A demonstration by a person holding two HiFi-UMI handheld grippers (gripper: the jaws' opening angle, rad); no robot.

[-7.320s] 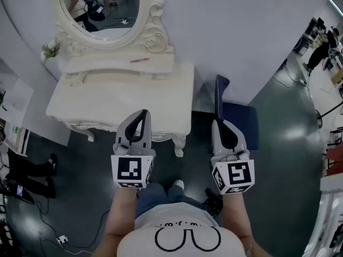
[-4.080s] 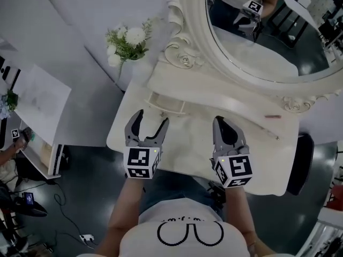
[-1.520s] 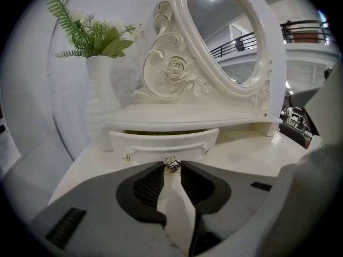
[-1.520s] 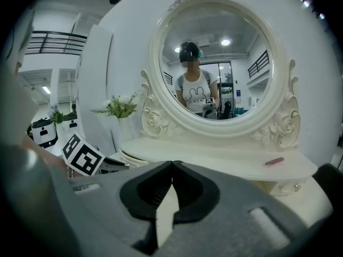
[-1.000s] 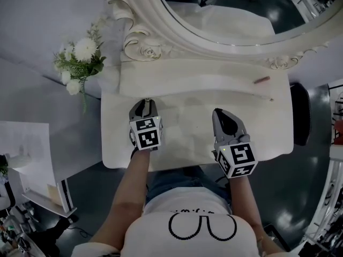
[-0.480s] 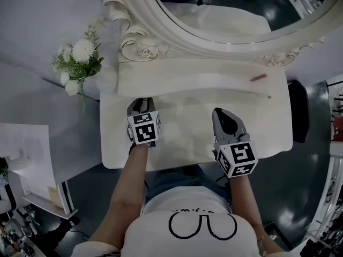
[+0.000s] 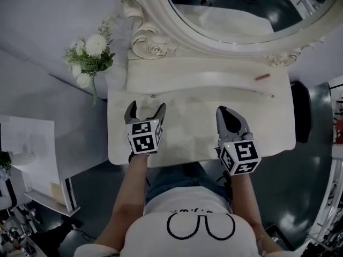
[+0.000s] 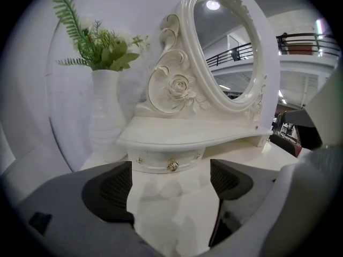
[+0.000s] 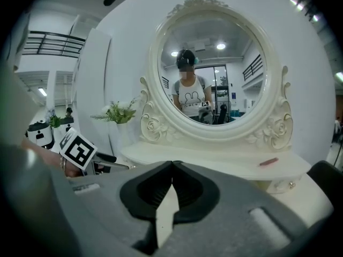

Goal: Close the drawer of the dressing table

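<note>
Left gripper [image 7: 145, 111]: fingers opening, nothing between them | right gripper [image 7: 228, 113]: fingers closed, empty | drawer [image 8: 167, 162]: below the mirror [image 8: 225, 50], left end, looks flush to me | I'd back straight off, clear of its knob | white worktop [image 7: 187, 135], dark glossy floor.

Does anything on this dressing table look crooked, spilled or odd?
Nothing much. The small drawer sits shut under the shelf, the vase stands upright, and only a reddish stick lies loose on the shelf's right end.
</note>
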